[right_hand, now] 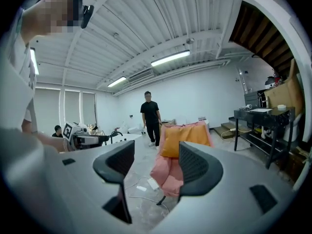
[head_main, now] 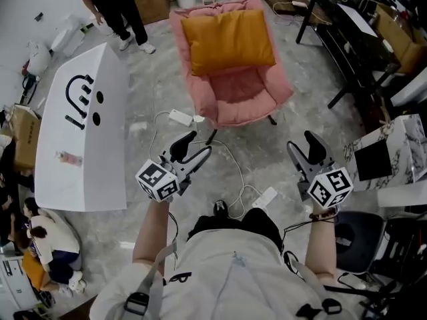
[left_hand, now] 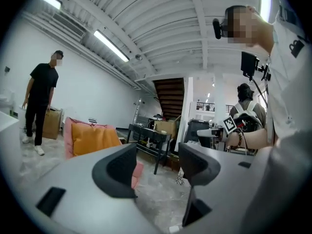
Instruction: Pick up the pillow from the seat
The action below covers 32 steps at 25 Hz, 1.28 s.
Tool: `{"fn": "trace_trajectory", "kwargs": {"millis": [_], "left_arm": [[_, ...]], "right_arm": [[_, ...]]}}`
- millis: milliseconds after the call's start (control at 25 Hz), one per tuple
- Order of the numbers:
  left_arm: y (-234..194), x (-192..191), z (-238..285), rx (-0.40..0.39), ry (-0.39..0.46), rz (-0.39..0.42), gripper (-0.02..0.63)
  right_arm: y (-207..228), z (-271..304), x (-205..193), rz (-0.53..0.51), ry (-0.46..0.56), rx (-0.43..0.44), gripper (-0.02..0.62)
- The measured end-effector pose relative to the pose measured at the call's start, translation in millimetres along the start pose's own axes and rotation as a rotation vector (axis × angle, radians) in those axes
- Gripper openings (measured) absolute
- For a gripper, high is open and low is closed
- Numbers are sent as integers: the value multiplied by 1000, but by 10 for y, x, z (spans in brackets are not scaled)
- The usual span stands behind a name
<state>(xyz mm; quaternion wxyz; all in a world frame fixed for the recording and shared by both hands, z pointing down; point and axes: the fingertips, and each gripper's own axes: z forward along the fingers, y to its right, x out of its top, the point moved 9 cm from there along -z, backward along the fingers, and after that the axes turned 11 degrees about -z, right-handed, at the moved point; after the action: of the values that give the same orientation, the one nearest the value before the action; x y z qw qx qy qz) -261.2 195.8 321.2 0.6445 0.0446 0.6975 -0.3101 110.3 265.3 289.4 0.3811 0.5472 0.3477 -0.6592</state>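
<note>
Leaning against the backrest of the pink armchair (head_main: pixel 240 99), the pillow (head_main: pixel 228 41) sits upright on the seat. It is square and plump, covered in a smooth mustard-orange fabric with a seam along the edges. The armchair has soft, rounded sides in a matte pink cloth, and a dark leg shows under it. The floor (head_main: pixel 143 79) is grey with a marbled, slightly shiny surface. On it, in front of the chair, lie thin white cables and a flat white power block (head_main: pixel 180 117).

Both grippers are held well apart from the chair, low in the head view. The left gripper (head_main: pixel 193 151) has its jaws parted and nothing is between them; in the left gripper view its black curved pads (left_hand: pixel 117 172) frame only the floor and the far pillow (left_hand: pixel 92 138). The right gripper (head_main: pixel 305 153) is also released and empty, and one of its pads (right_hand: pixel 195 167) shows a fine ribbed texture. Their bodies look like smooth grey plastic.

A long white table (head_main: pixel 83 129) with a black face drawing stands to the left, and a person in black clothes (head_main: pixel 113 5) stands behind it.
</note>
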Motion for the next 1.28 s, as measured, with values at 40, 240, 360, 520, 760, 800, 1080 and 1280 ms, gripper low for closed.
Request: {"fn": "trace_trajectory", "kwargs": {"millis": [40,240,360,520,760,800,1080,1280], "left_arm": [[-100,45,70,-7,-2,-16,264],[-537,179,399,-14,-30,-106,314],[-843,181,640,24,-64,-169,382],[-1390,226,1078,56,-62,-224,387],[-2415,391,2026,161,-77,-275,397],[-2616,432,2184,183,-78,-283,399],[-4057,483,2954,288,-165,-322,402],[-4958,273,3256,325,-197,-388,413]], "right_arm": [[48,70,16,10,-4,1,275],[371,430,33,50,-25,20,293],[649,730,6,83,-36,46,312],[1193,1329,-106,108,-38,80,322],[2419,2423,-309,127,-99,141,325],[2645,2608,-334,129,-112,150,325],[3940,3841,-611,139,-232,220,333],[4526,4689,-1105,154,-346,256,336]]}}
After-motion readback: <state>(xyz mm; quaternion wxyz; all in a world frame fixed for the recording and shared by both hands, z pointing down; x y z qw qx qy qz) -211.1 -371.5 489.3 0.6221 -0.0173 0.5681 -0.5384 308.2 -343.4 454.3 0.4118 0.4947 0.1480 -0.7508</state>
